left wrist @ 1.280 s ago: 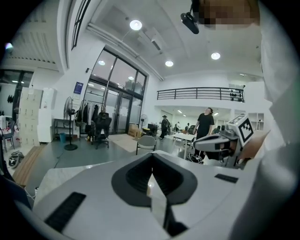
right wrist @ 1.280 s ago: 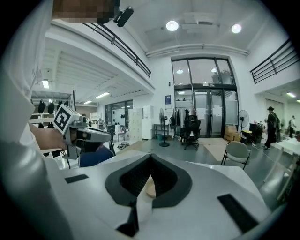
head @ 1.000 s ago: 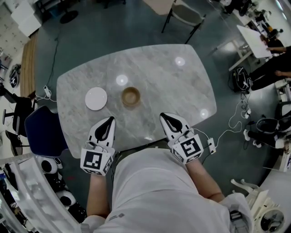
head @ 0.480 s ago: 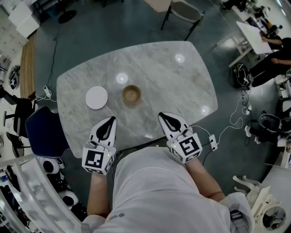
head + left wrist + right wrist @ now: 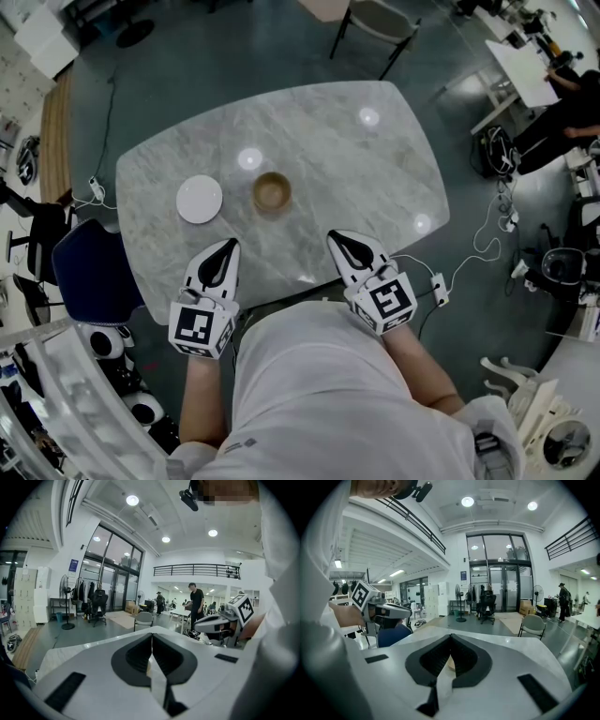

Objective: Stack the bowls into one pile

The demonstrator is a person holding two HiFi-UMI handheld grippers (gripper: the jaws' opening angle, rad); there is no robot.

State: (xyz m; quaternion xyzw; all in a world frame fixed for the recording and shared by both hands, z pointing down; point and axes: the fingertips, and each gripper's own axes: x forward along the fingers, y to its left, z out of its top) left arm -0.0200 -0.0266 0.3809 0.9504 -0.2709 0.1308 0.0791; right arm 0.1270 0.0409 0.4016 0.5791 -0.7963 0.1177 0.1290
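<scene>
Hovering by the grey marble table (image 5: 375,159), left gripper (image 5: 225,247) and right gripper (image 5: 339,240) are pressed together, empty; brown wooden bowl (image 5: 271,191) and white round bowl (image 5: 200,200) (perhaps a plate) lie apart, so stacking calls for a rim grasp.

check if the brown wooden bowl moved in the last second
No. The brown wooden bowl sits at the same gap to the right of the white round bowl on the grey marble table as before.
</scene>
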